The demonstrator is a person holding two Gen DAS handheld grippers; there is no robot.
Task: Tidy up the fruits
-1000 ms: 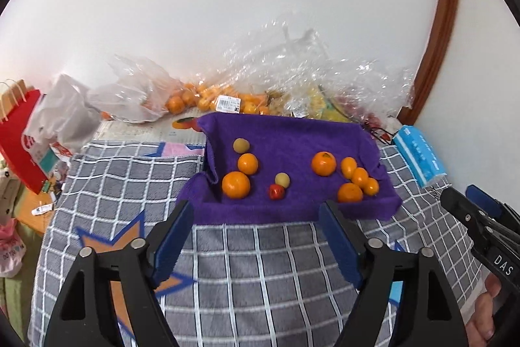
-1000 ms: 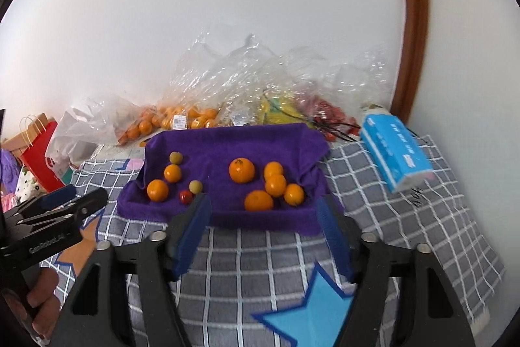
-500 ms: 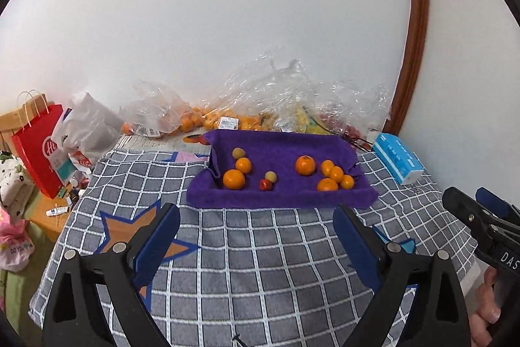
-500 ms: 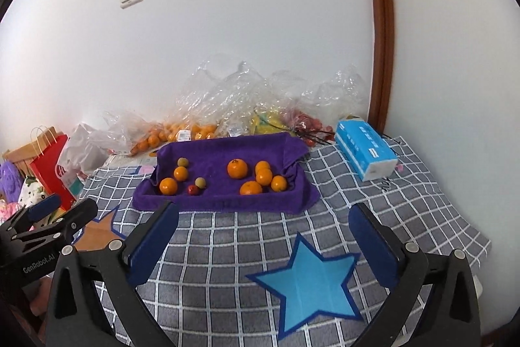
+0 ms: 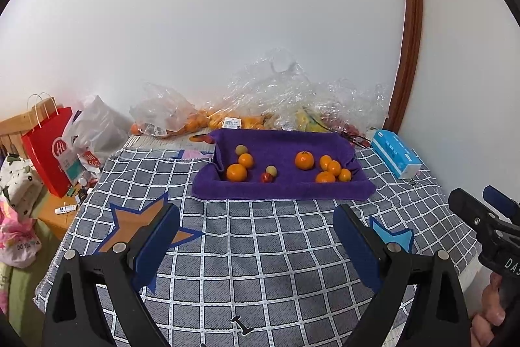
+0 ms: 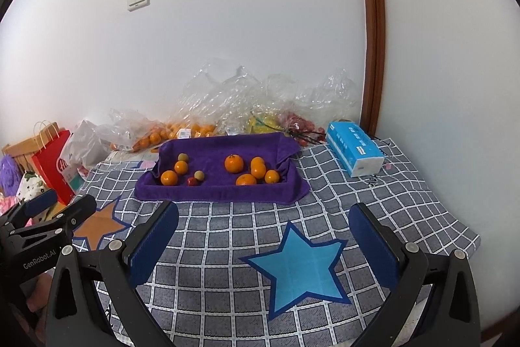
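Observation:
A purple towel tray [image 5: 282, 189] [image 6: 221, 194] sits at the far side of the checked cloth. On its left lie two oranges [image 5: 236, 172], two small yellow-green fruits [image 5: 271, 170] and a small red fruit [image 5: 266, 177]. On its right lie several oranges [image 5: 304, 160] [image 6: 234, 163]. My left gripper [image 5: 256, 230] hangs open over the bare cloth, well short of the tray, with nothing between its fingers. My right gripper [image 6: 265, 225] is open too, above a blue star, also short of the tray and holding nothing.
Clear plastic bags of oranges [image 5: 208, 119] and other fruit line the wall behind the tray. A blue tissue box [image 6: 354, 148] lies to its right. A red paper bag [image 5: 47, 148] and clutter stand off the cloth's left edge. A hand [image 5: 490, 311] holds the other gripper at lower right.
Both grippers have drawn back from the tray, which now looks smaller and farther, and both have spread their jaws wider. The fruits have not moved.

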